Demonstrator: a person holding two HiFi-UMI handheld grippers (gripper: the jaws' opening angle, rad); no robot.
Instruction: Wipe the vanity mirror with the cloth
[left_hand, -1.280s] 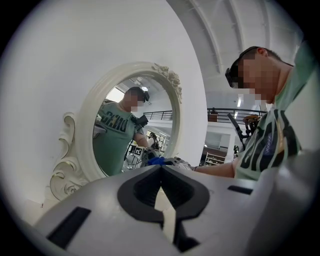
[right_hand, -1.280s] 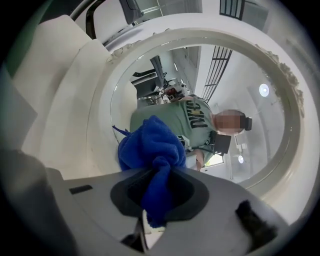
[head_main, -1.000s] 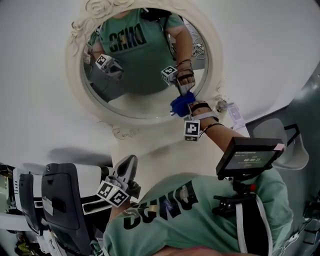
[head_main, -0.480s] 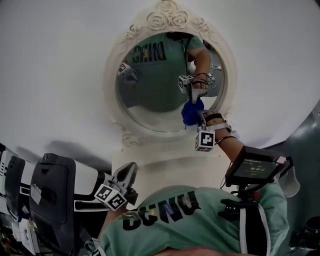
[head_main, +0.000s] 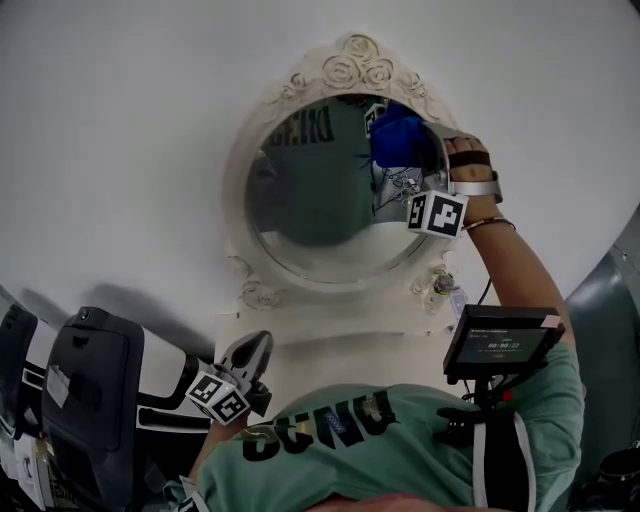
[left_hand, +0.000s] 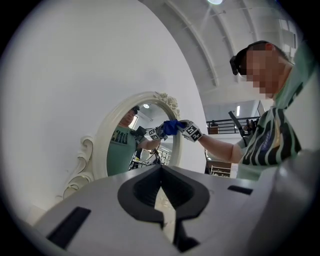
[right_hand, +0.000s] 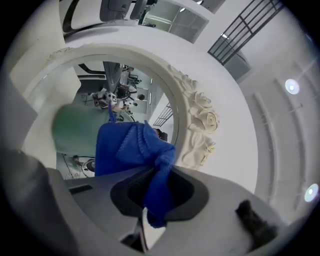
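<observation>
Right gripper is clamped on the blue knitted cloth. The right gripper view shows the fabric bunched between the jaws, with a tail hanging down through the gap. The cloth sits in the upper right of the oval vanity mirror with the cream ornate frame, just below and right of the carved roses at the frame's top. It looks in contact with the glass (cloth and its reflection meet in the left gripper view).

Left gripper is low in the frame's lower left, well apart from the mirror, held near the person's green shirt. Its jaws are together with nothing between them, pointing up toward the mirror.

Mirror stands upright against the white wall on a white shelf. A small black screen on a chest mount shows at lower right.
</observation>
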